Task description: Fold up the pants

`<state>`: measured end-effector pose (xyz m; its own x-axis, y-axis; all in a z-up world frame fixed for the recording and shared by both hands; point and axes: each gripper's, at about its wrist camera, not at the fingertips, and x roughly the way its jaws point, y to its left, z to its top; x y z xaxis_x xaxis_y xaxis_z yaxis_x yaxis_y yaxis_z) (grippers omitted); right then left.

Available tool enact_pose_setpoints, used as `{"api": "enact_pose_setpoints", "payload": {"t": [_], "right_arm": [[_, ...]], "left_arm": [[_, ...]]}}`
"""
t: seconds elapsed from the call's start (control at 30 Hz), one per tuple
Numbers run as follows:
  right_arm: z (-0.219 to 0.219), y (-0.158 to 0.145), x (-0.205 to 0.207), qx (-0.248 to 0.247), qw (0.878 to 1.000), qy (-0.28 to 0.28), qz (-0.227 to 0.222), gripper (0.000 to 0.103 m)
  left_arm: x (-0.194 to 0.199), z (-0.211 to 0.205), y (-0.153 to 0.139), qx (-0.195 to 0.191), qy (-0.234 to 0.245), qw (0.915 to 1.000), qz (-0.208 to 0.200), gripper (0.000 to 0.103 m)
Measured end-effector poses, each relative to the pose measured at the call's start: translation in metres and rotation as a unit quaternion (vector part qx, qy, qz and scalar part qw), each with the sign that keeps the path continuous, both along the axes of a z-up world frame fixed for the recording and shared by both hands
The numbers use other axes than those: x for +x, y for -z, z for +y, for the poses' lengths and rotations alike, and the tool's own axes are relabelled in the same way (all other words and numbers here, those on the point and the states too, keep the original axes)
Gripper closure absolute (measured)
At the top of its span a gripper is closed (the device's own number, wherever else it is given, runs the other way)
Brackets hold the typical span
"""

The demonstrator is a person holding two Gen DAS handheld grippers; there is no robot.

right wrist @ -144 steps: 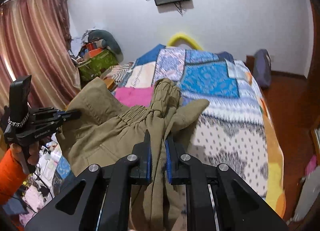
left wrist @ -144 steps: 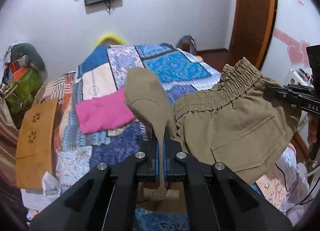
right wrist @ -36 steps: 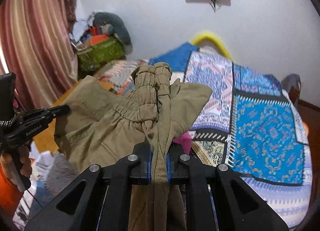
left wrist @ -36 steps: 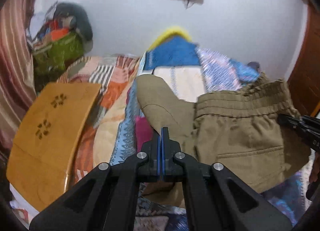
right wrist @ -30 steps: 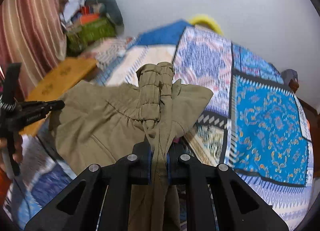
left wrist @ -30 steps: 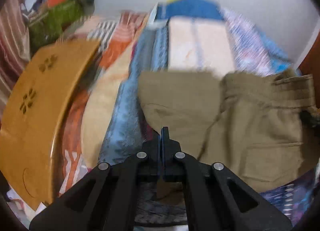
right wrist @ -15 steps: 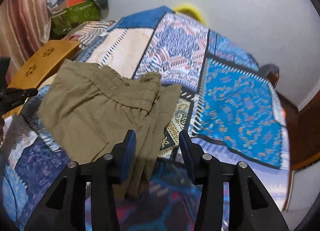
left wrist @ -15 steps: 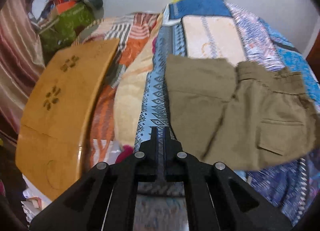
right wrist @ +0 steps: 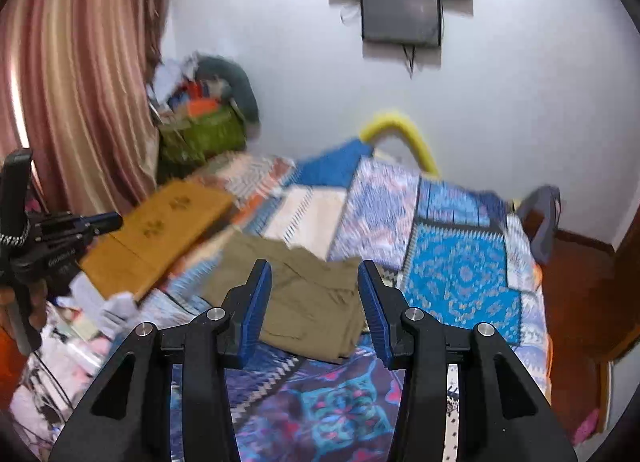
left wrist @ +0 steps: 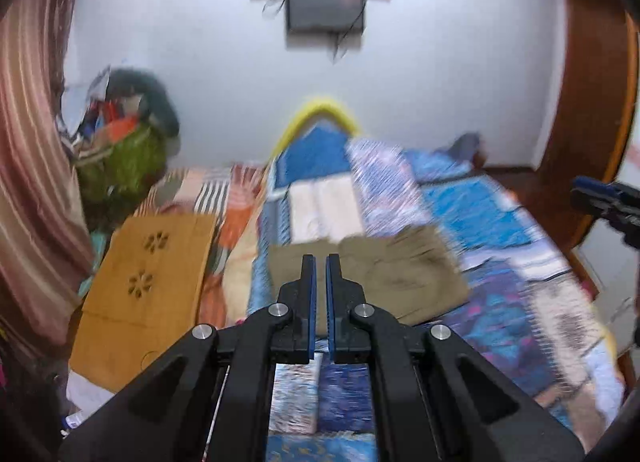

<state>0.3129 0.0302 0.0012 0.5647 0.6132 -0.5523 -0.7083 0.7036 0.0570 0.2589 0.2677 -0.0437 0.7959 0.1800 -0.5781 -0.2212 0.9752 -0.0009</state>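
Both tools have let go of the pants (left wrist: pixel 372 278) and gone up — a moment ago each one held the cloth in the air. Now the pants lie folded on the bed (left wrist: pixel 500 302), on the patchwork blanket, beside the wooden board (left wrist: pixel 148 274). The left tool (left wrist: pixel 320 262) is nearly closed with nothing in it. The right tool (right wrist: pixel 315 274) is open and empty — high above the pants.

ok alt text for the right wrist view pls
Folded olive pants lie on a patchwork bedspread, seen between the open, empty jaws of the right gripper. The left gripper shows at the left edge beside a wooden board, with a pink curtain and a wall screen behind.
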Motion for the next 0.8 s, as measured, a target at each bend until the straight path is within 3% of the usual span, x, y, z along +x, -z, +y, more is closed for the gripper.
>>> {"api": "enact_pose_setpoints", "payload": {"t": [0.27, 0.6, 0.7, 0.77, 0.8], "right_arm": [[-0.049, -0.053, -0.098, 0.094, 0.993, -0.026, -0.061, 0.062], [-0.074, -0.061, -0.198, 0.132, 0.981, -0.034, -0.138, 0.062], [-0.072, -0.058, -0.214, 0.140, 0.978, -0.036, -0.150, 0.062], [-0.071, -0.056, -0.222, 0.146, 0.977, -0.036, -0.151, 0.062], [-0.072, -0.056, -0.225, 0.149, 0.977, -0.035, -0.150, 0.059]], "left_arm": [[-0.101, -0.068, -0.068, 0.010, 0.021, 0.9951, -0.097, 0.099], [-0.205, -0.128, -0.083, 0.035, 0.033, 0.9844, -0.170, 0.095], [-0.225, -0.137, -0.082, 0.027, 0.034, 0.9822, -0.183, 0.078], [-0.236, -0.141, -0.082, 0.027, 0.033, 0.9797, -0.196, 0.059], [-0.241, -0.143, -0.081, 0.028, 0.029, 0.9789, -0.200, 0.056]]}}
